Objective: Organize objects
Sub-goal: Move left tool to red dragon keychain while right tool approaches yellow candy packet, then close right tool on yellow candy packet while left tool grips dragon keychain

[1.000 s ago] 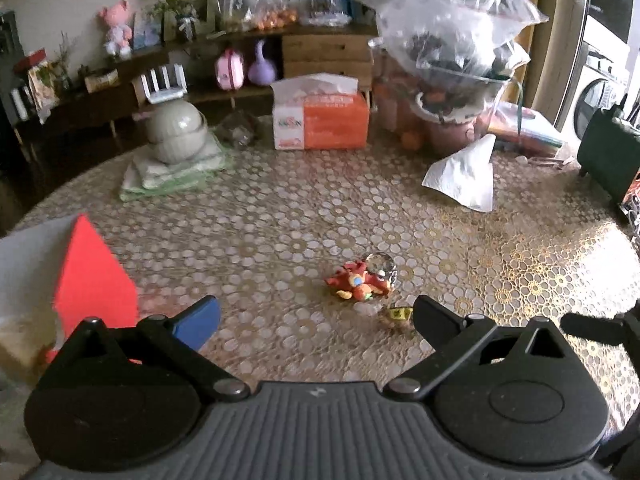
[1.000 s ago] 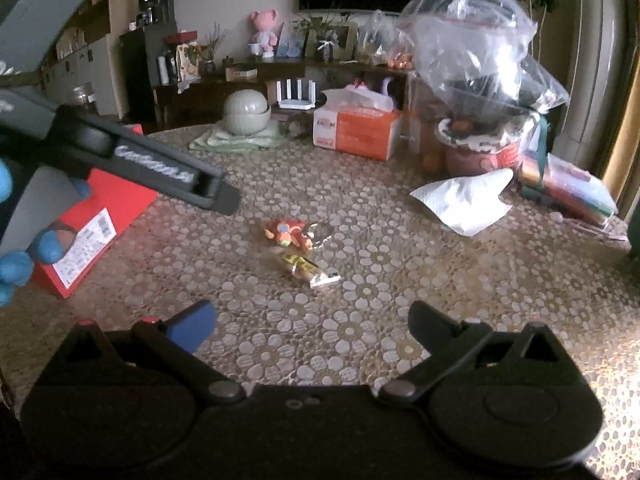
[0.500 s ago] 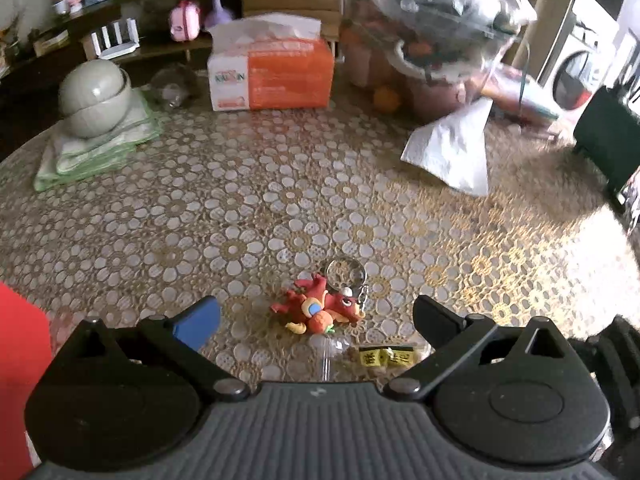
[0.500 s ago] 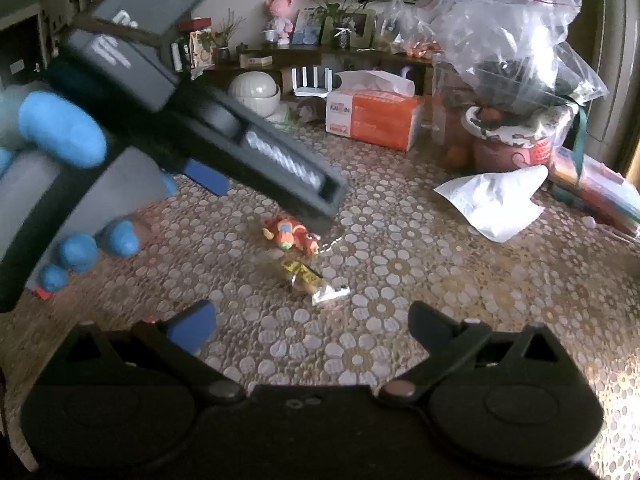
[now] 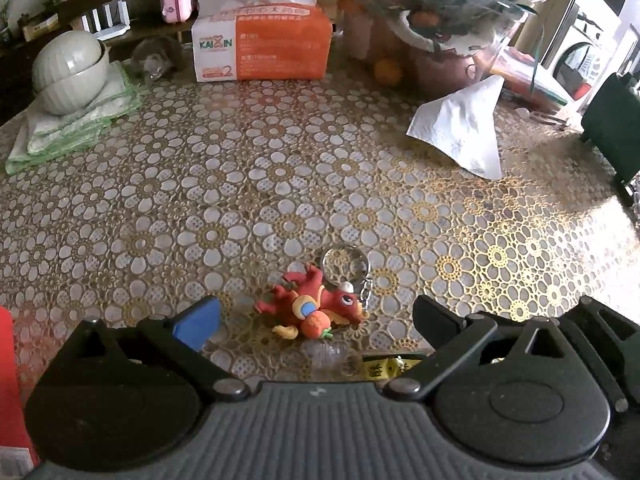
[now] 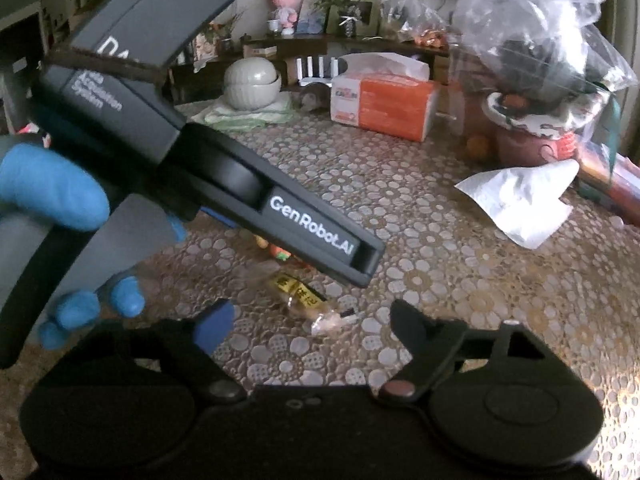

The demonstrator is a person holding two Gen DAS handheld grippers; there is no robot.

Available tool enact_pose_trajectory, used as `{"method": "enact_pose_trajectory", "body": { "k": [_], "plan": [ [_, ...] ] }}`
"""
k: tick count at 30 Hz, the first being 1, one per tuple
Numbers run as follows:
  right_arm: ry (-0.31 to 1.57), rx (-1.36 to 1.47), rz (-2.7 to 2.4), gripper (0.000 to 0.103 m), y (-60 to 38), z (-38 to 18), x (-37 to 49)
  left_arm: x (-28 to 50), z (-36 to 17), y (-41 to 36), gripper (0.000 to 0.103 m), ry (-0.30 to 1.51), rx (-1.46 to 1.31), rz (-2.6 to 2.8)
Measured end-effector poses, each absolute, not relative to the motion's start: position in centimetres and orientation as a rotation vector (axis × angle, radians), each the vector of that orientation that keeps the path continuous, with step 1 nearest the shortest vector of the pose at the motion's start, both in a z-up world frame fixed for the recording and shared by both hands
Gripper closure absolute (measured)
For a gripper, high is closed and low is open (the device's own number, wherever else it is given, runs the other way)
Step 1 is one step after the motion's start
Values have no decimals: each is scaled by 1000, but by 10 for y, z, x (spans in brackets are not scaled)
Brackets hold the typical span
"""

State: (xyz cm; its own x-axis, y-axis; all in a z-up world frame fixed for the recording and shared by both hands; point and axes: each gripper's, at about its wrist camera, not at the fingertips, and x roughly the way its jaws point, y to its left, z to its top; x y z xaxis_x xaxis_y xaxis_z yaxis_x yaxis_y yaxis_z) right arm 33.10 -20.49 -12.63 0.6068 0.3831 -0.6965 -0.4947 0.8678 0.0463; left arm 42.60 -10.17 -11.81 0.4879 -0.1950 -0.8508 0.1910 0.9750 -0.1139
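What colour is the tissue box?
Orange with a white end panel; the tissue box shows best in the left wrist view.

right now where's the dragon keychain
In the left wrist view, the dragon keychain lies on the table between the left gripper fingers, beside the clear snack wrapper.

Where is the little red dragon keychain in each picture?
Left wrist: the dragon lies low in the middle, on the table between the left tool's fingers.
Right wrist: only a bit of it peeks out near the middle, under the left tool.
Shared landmark: the orange tissue box at the back.
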Motion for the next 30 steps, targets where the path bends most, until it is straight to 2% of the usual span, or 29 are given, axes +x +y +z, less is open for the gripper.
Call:
{"method": "enact_pose_trajectory", "body": {
  "k": [5, 9, 11, 13, 15, 17, 19, 23, 26, 27, 30],
  "plan": [
    [774, -169, 505, 30, -203, -131, 337, 425, -119, -102, 4, 1011, 14, -241],
    [779, -160, 504, 34, -201, -133, 339, 424, -118, -102, 11, 994, 32, -238],
    [771, -172, 500, 40, -199, -132, 338, 423, -117, -100, 16, 985, 33, -233],
    [764, -187, 494, 46, -197, -132, 337, 421, -116, -101, 34, 968, 63, -220],
    [760, -193, 494, 51, -196, -132, 336, 419, -115, -100, 43, 961, 65, -228],
    [754, -206, 496, 56, -194, -132, 334, 418, -114, -98, 43, 961, 60, -231],
    [754, -211, 504, 66, -193, -131, 333, 417, -114, -97, 44, 959, 58, -230],
    [750, -214, 493, 70, -193, -129, 329, 413, -112, -95, 45, 962, 42, -228],
    [757, -179, 499, 78, -198, -127, 325, 409, -110, -91, 45, 962, 26, -228],
    [762, -167, 504, 80, -199, -126, 323, 407, -109, -90, 51, 961, 19, -227],
    [763, -158, 514, 86, -201, -122, 311, 402, -107, -86, 51, 967, -6, -226]
  ]
}}
